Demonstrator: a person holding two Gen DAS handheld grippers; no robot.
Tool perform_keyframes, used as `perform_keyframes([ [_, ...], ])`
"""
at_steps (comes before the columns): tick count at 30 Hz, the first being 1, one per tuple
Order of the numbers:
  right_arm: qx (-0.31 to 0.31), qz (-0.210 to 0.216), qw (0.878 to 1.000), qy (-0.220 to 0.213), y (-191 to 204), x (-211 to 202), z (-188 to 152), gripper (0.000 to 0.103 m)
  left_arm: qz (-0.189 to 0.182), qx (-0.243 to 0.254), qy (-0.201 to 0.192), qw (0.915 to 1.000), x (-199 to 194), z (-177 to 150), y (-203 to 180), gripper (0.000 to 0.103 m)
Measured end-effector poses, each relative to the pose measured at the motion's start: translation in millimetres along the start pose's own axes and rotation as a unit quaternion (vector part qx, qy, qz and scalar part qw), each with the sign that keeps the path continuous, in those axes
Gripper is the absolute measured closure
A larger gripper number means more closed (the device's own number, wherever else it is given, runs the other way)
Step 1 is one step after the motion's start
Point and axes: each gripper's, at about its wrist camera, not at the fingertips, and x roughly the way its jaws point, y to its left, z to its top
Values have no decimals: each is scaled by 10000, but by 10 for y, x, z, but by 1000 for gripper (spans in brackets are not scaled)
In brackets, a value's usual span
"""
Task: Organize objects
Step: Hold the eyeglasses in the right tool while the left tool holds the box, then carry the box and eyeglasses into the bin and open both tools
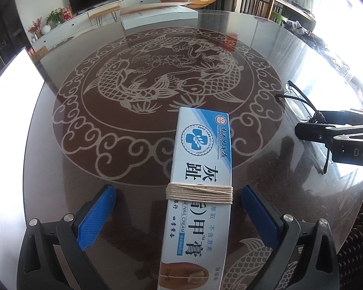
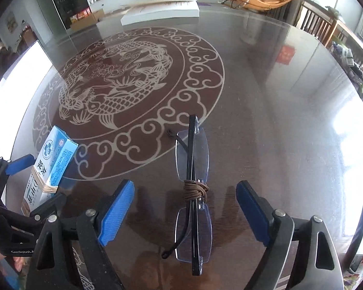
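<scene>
Left claw [image 1: 179, 207] open, blue pads clear of the cream box [image 1: 198, 193]; box, bound with pale string [image 1: 199, 192], lies on the glass table [image 1: 60, 169] between the fingers; right claw [image 2: 185, 213] open, folded glasses [image 2: 193, 193], tied with brown cord [image 2: 195, 188], between its pads, untouched.

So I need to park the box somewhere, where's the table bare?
Free: the fish medallion between the cream box and white book; also the plain table right of the glasses. Crowded: the near edge, where both tongs straddle those two things.
</scene>
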Motion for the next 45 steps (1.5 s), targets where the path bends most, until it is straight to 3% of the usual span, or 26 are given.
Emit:
perform_keyframes([
  [2, -63, -27, 10000, 63, 35, 25, 16, 48, -15, 32, -28, 10000, 1, 6, -10, 0],
  [3, -130, -106, 9998, 62, 54, 30, 19, 56, -25, 74, -99, 9999, -15, 3, -21, 9],
  [4, -185, -198, 9996, 51, 65, 25, 14, 73, -58, 137, -284, 9995, -68, -1, -34, 45],
  [5, -187, -221, 9996, 43, 62, 18, 3, 88, -121, 191, -397, 9990, -118, -2, -52, 61],
  [10, 181, 167, 9997, -48, -66, -203, -93, 91, -614, 0, -862, 9944, -469, -70, -14, 60],
  [16, 119, 1085, 9926, -525, 268, -895, -32, 91, -1211, -744, -1694, 9753, -1589, -222, 574, 60],
  [20, -457, 1885, 9771, -878, 1053, -1377, 193, 91, -452, -1299, -2165, 9666, -2242, -474, 1340, 60],
  [23, -1093, 2649, 9531, -971, 1876, -1658, 325, 91, 280, -1831, -2109, 9598, -2398, -721, 1958, 60],
  [25, -1479, 2979, 9391, -869, 2346, -1724, 331, 91, 876, -2125, -1798, 9565, -2337, -910, 2305, 59],
  [29, -2108, 3088, 9245, -742, 3238, -1647, 354, 90, 1308, -2670, -1202, 9472, -2085, -1235, 2759, 59],
  [32, -2333, 2955, 9248, -549, 3722, -1374, 353, 89, 1435, -2979, -896, 9395, -1924, -1379, 2929, 58],
  [33, -2376, 2896, 9262, -424, 3822, -1267, 336, 88, 1451, -3089, -828, 9363, -1894, -1413, 2966, 56],
  [37, -2303, 2898, 9289, 150, 3953, -905, 266, 85, 1544, -3142, -858, 9328, -1871, -1438, 2943, 24],
  [40, -2308, 2845, 9303, 152, 3869, -874, 258, 83, 1737, -2930, -953, 9354, -1906, -1364, 2869, 16],
  [43, -2254, 2733, 9351, -28, 3743, -973, 295, 62, 2032, -2824, -969, 9325, -2024, -1298, 2774, 5],
  [45, -2283, 2577, 9386, -235, 3657, -1108, 292, 51, 2421, -2808, -1001, 9233, -2123, -1265, 2699, 0],
])
